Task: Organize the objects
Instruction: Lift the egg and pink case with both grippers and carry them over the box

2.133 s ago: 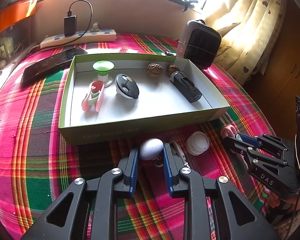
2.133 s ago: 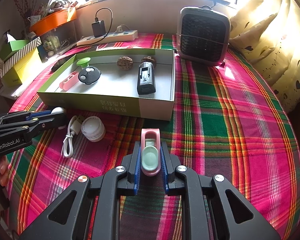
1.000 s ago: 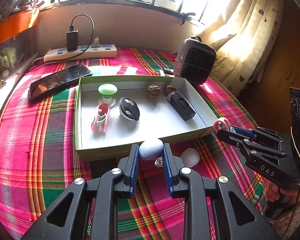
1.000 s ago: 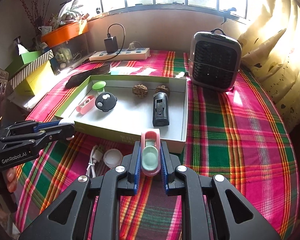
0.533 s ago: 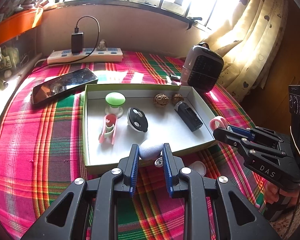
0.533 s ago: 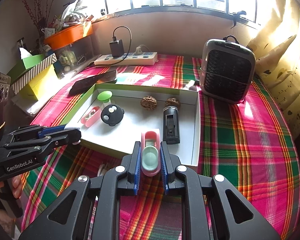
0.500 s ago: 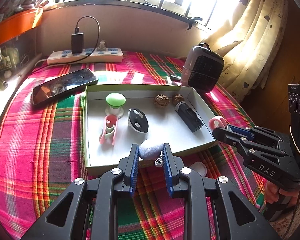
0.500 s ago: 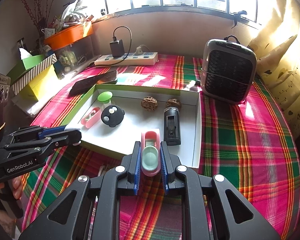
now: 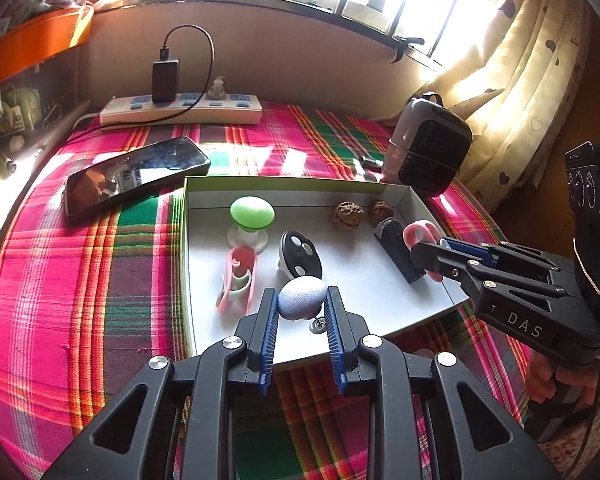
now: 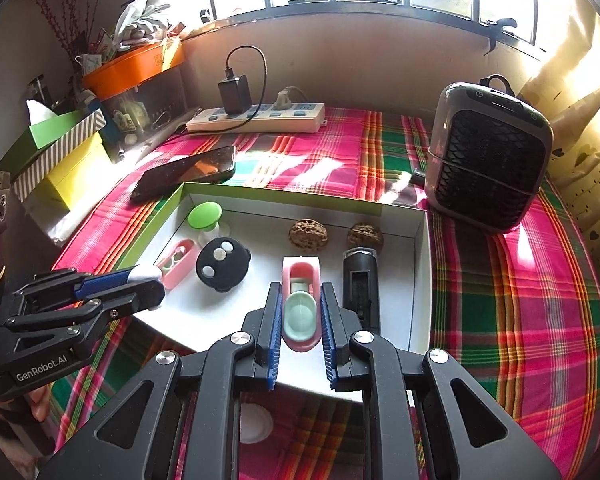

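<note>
Plaid tablecloth (image 10: 500,320) under green-edged white box (image 10: 418,280) (walnuts, black remote already inside). Left gripper (image 9: 302,306) clamped on pale blue egg-shaped object (image 9: 301,297), over box's near edge. Right gripper (image 10: 300,312) pinched on pink-and-mint clip (image 10: 300,304), above box floor.

"DAS" on the right gripper (image 9: 424,254), "GenRobot.AI" on the left gripper (image 10: 148,280)

left gripper (image 9: 300,308) and right gripper (image 10: 300,312) now over the box (image 9: 380,190), off the cloth
</note>
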Demonstrator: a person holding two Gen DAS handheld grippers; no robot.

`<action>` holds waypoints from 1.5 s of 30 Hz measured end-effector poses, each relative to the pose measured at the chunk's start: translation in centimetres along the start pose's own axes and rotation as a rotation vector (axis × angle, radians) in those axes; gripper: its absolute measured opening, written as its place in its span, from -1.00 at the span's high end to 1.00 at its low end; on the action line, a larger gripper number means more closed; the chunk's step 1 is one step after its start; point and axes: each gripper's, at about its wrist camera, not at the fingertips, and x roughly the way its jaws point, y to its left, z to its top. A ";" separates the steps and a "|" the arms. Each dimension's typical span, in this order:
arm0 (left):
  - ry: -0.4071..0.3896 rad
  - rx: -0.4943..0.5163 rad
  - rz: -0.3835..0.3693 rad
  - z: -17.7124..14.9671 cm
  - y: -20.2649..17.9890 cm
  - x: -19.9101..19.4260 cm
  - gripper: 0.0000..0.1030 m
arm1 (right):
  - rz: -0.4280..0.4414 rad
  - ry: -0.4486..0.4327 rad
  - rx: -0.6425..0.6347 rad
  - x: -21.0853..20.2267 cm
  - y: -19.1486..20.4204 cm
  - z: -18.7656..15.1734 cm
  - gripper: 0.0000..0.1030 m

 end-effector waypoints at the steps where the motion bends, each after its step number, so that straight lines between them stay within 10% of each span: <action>1: 0.002 -0.003 -0.001 0.0 0.1 0.1 0.59 | -0.003 0.004 0.002 0.3 0.0 0.1 0.64; 45: 0.070 0.077 0.134 0.3 -0.3 3.6 0.58 | -0.108 0.055 -0.074 4.8 0.4 0.6 0.64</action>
